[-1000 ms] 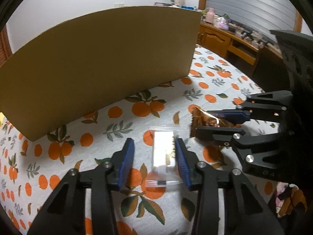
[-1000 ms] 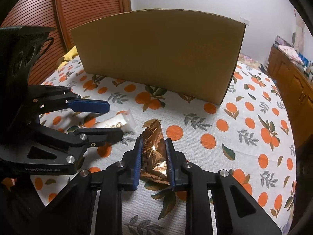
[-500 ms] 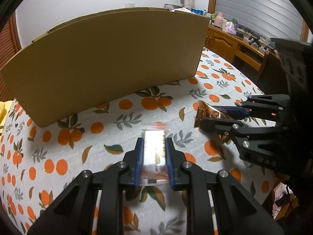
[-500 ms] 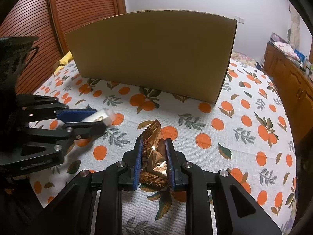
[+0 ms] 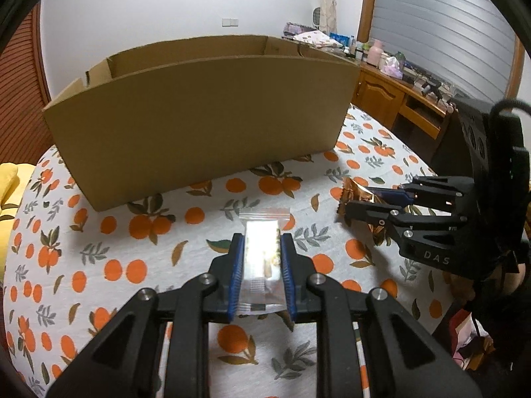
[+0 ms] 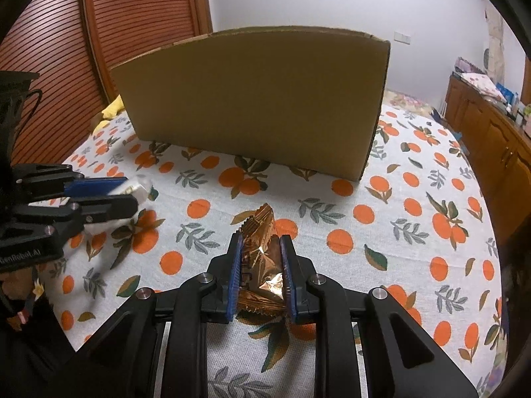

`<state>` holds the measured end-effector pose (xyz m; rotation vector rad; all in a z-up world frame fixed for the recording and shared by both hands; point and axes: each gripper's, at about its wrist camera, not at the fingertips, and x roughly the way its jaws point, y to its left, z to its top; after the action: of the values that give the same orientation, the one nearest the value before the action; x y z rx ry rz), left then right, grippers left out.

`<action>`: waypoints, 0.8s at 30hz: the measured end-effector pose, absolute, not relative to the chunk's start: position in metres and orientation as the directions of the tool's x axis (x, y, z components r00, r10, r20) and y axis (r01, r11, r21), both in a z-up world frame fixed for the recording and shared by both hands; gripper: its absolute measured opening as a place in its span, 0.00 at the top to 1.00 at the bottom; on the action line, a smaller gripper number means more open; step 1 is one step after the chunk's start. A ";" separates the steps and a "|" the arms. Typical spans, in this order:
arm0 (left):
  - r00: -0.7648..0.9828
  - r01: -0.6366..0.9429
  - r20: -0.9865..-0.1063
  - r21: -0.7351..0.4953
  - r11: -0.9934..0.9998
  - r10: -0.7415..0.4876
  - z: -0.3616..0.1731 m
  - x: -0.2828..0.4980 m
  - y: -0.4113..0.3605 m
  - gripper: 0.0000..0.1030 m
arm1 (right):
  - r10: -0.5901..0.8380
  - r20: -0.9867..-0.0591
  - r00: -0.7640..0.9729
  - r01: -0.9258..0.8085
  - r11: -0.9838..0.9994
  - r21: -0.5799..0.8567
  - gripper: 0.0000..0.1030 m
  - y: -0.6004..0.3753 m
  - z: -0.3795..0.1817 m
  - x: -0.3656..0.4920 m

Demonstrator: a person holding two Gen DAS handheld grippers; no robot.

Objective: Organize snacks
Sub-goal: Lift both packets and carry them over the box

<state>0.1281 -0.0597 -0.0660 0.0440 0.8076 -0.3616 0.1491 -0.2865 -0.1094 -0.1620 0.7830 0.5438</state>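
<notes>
Lifted since earlier, left gripper (image 5: 260,252) jaws clamp clear packet (image 5: 260,265); right gripper (image 6: 260,252) jaws pinch bronze wrapper (image 6: 260,258).

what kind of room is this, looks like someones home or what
Most likely a home: a table under an orange-print tablecloth, wooden cabinets cluttered with bottles and household bits, and a slatted wooden door.

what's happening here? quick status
A person is sorting snacks with two handheld grippers. The left gripper is shut on a clear-wrapped white snack; the right gripper is shut on a crinkly brown foil snack. Both are over the orange-print tablecloth, short of the open cardboard box. Nothing has gone into the box from these grips yet.
</notes>
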 end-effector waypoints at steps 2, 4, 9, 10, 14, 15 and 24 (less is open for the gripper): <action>0.639 0.328 -0.708 -0.100 0.939 -0.299 -0.063 0.128 -0.057 0.81 | 0.409 -0.691 0.596 -0.519 0.853 0.057 0.80 -0.289 -0.107 0.147; 0.648 0.322 -0.702 -0.099 0.942 -0.295 -0.059 0.129 -0.053 0.81 | 0.411 -0.672 0.616 -0.514 0.856 0.053 0.80 -0.291 -0.104 0.144; 0.667 0.313 -0.687 -0.092 0.945 -0.288 -0.047 0.130 -0.046 0.81 | 0.404 -0.654 0.639 -0.503 0.863 0.041 0.80 -0.292 -0.100 0.143; 0.671 0.312 -0.684 -0.090 0.946 -0.286 -0.044 0.131 -0.045 0.81 | 0.402 -0.655 0.640 -0.502 0.864 0.040 0.80 -0.292 -0.099 0.143; 0.686 0.306 -0.670 -0.089 0.948 -0.284 -0.033 0.133 -0.039 0.81 | 0.397 -0.654 0.644 -0.496 0.867 0.039 0.80 -0.295 -0.092 0.144; 0.690 0.305 -0.666 -0.088 0.948 -0.284 -0.031 0.133 -0.038 0.81 | 0.400 -0.649 0.647 -0.496 0.867 0.039 0.80 -0.296 -0.089 0.143; 0.729 0.294 -0.624 -0.089 0.952 -0.283 0.000 0.148 -0.023 0.81 | 0.425 -0.576 0.699 -0.520 0.854 -0.002 0.80 -0.288 -0.037 0.142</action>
<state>0.1475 -0.0232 0.0001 0.0160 0.6843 -0.3178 0.1420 -0.2877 -0.0370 -0.1696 0.5973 0.5294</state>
